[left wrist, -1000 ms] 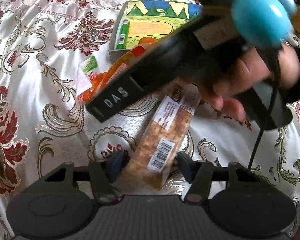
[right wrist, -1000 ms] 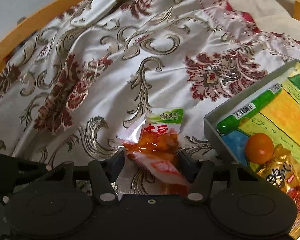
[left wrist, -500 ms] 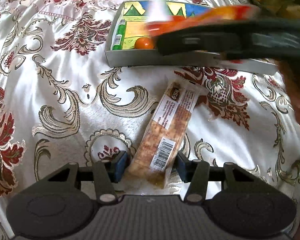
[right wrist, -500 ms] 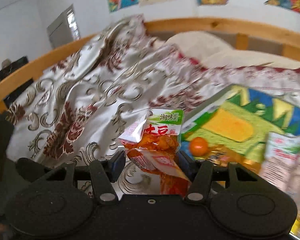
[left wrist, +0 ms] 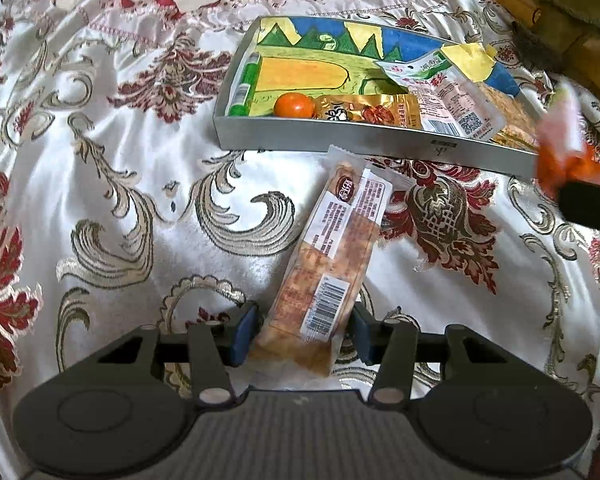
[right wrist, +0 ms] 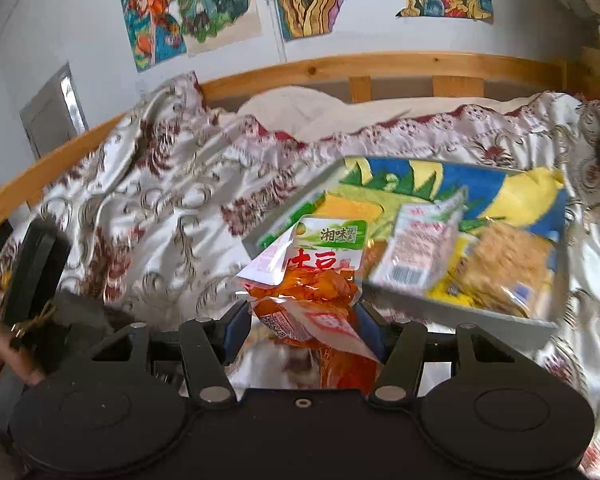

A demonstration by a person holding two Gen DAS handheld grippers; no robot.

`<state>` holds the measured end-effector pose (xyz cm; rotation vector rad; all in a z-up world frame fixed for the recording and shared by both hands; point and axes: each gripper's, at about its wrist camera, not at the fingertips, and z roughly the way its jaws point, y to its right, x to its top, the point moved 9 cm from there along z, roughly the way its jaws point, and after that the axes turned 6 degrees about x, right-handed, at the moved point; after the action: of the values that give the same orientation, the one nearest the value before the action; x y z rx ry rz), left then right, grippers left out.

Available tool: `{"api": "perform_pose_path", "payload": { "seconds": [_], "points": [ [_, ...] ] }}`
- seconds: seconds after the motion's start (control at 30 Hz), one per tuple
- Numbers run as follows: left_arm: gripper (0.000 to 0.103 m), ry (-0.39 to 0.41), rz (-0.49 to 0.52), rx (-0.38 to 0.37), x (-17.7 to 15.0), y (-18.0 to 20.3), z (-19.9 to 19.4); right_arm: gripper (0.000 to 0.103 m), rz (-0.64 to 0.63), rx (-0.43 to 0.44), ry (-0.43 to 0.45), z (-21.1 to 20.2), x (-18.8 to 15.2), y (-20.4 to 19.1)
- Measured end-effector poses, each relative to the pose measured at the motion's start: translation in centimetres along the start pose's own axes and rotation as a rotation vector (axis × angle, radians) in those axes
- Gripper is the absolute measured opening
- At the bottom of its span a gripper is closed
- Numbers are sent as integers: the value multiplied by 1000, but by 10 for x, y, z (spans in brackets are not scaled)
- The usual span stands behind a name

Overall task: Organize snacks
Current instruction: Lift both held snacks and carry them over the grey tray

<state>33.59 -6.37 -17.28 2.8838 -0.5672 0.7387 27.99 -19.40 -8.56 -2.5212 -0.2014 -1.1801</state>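
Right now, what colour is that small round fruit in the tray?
Orange. The small round fruit shows best in the left wrist view, beside the green tube.

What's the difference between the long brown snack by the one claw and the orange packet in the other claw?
The brown snack bar is long and narrow and lies flat on the bedspread; the orange packet is shorter, crumpled, and held up in the air. The bar's wrapper shows brown cracker with a barcode label; the packet has a green and white top over orange contents. Both are sealed snacks outside the tray, each between a gripper's fingers.
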Motion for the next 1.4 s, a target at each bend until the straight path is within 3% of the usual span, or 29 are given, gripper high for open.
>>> {"api": "perform_pose_path", "payload": {
  "seconds": [0.27, 0.4, 0.5, 0.6, 0.8, 1.0, 1.27, 1.4],
  "points": [
    [65, 88, 82, 56, 7, 6, 3, 60, 63, -23, 21, -24, -15, -6],
    [47, 108, 106, 66, 7, 12, 0, 60, 42, -27, -1, -16, -28, -11],
    [43, 91, 77, 47, 5, 14, -5, 60, 14, -20, 3, -10, -30, -17],
    [38, 96, -10, -26, 3, 14, -20, 60, -8, -13, 9, -6, -31, -20],
    [37, 223, -88, -59, 15, 12, -57, 60, -88, -43, 43, -8, -28, -21],
    [37, 253, -107, -24, 18, 10, -58, 60, -106, -62, 75, -7, -22, -12],
    [37, 452, -145, 42, 50, 7, -89, 60, -76, -113, 186, -14, -6, 4],
    [37, 542, -176, 29, 81, 8, -100, 60, -89, -155, 268, -19, 9, 10]
  ]
}}
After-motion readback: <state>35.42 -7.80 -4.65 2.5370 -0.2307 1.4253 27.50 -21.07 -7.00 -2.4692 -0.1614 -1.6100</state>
